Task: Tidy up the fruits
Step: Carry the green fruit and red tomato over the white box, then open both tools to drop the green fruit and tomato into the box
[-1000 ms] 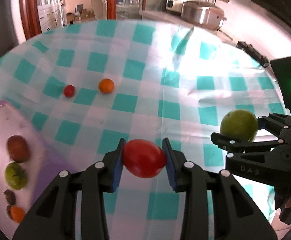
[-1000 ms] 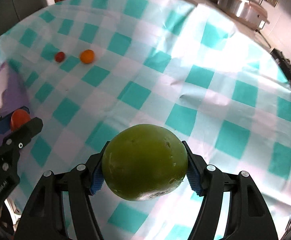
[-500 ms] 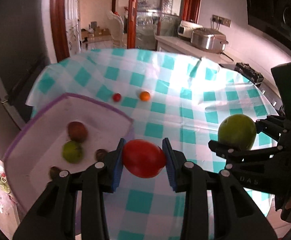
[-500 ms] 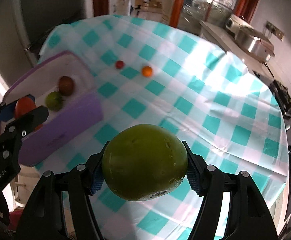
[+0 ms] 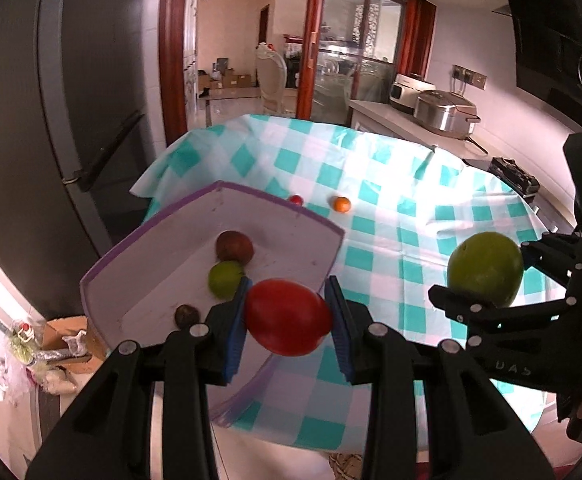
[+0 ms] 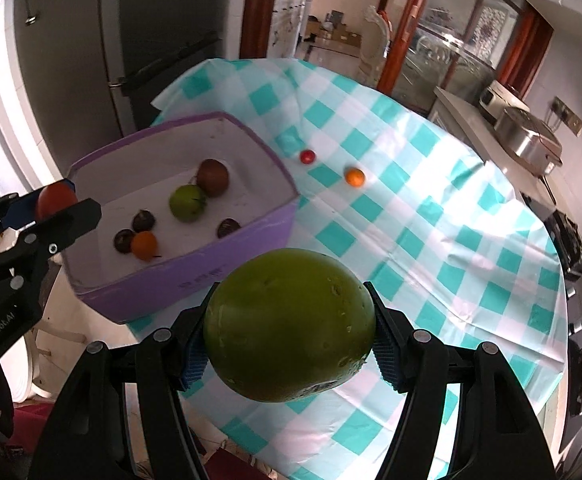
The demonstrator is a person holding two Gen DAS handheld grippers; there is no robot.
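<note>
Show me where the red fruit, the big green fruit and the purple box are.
red fruit (image 5: 287,316), left wrist view, middle of its front face.
big green fruit (image 6: 289,326), right wrist view, centre of its skin.
purple box (image 6: 195,280), right wrist view, near outer wall.

A dark grey fridge (image 5: 51,128) stands left of the surface, which wears a teal-and-white checked cloth (image 5: 391,184). Behind, a red-brown wooden door frame (image 5: 173,48) opens onto a bright room; a steel cooker (image 5: 445,114) sits on the white counter (image 5: 387,120)

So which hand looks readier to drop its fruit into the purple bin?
Left. Its claw holds the red tomato right over the purple plastic bin; the right claw's big green fruit hangs beside it.
</note>
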